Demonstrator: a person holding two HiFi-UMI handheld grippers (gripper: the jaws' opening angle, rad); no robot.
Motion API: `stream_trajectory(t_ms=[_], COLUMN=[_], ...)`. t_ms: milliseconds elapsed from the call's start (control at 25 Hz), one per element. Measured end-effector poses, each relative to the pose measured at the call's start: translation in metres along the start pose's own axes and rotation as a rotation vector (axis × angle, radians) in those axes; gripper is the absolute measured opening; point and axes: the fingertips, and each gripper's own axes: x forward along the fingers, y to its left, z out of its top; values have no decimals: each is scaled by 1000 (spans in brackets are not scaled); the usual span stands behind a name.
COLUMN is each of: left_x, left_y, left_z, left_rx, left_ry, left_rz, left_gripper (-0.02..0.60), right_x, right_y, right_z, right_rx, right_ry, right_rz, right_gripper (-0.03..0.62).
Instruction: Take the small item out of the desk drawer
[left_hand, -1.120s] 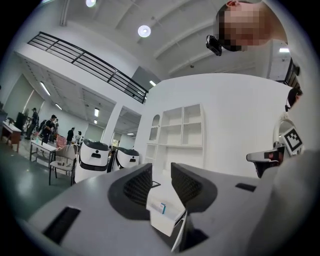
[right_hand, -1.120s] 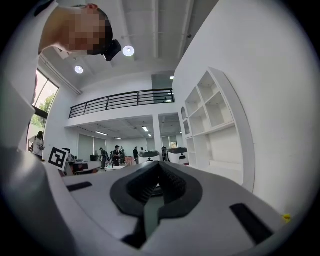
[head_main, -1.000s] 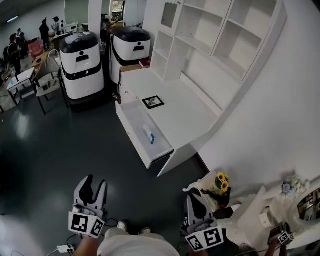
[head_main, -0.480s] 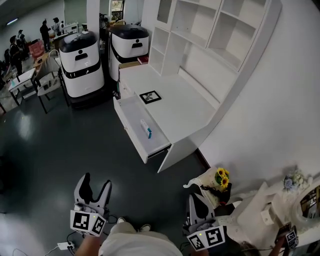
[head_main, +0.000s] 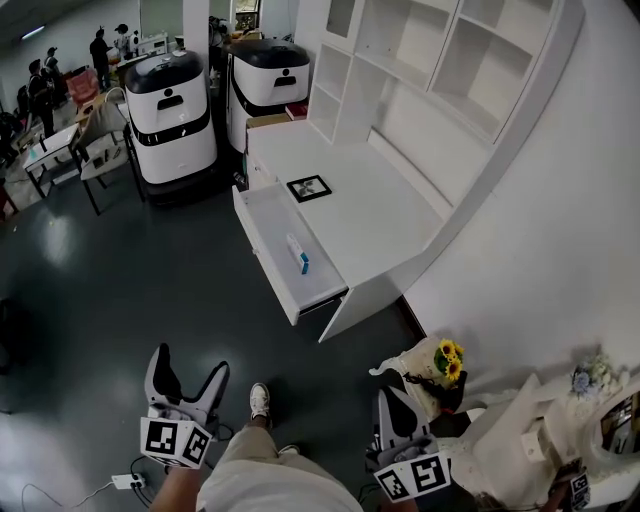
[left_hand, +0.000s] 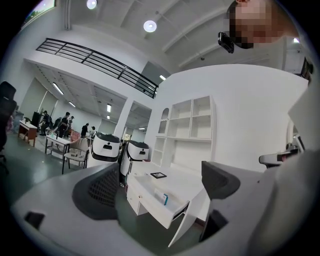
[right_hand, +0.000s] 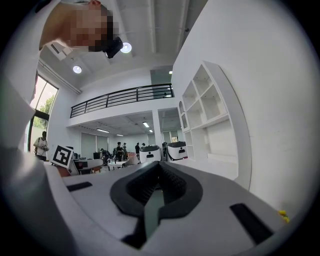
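Note:
The white desk (head_main: 385, 215) stands ahead with its drawer (head_main: 270, 255) pulled out. A small white and blue box (head_main: 298, 253) lies inside the drawer, also visible in the left gripper view as the box (left_hand: 161, 196). My left gripper (head_main: 188, 362) is at the bottom left, far from the drawer. Its jaws have just been opening and stand wide apart with nothing between them. In its own view the left gripper (left_hand: 160, 187) frames the drawer (left_hand: 150, 195) from a distance. My right gripper (head_main: 392, 398) at the bottom right is shut and empty, as the right gripper (right_hand: 157, 187) shows close up.
Two white and black machines (head_main: 175, 110) (head_main: 268, 75) stand left of the desk. A framed picture (head_main: 308, 188) lies on the desktop under open shelves (head_main: 420, 60). Sunflowers (head_main: 445, 357) and white furniture sit at the right. A power strip (head_main: 128, 482) lies on the dark floor.
The left jaws have spread much wider. The right gripper stays shut. A foot has stepped into view below, and the desk has shifted slightly in the picture.

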Motion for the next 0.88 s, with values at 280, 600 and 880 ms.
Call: stream_trajectory(t_ms=[280, 600, 880], left_x=[56, 207, 305], left_y=[15, 26, 57], left_z=[-30, -57, -77], left_rx=[-31, -52, -88], left_ry=[69, 112, 204], left_rz=[-19, -115, -174], left_gripper=[495, 494, 494], right_x=[50, 164, 270], right_y=[-18, -67, -82], right_z=[-8, 10, 20], right_rx=[-1, -41, -44], right_ry=[30, 58, 88], right_rz=[-9, -52, -65], right_gripper=[9, 9, 9])
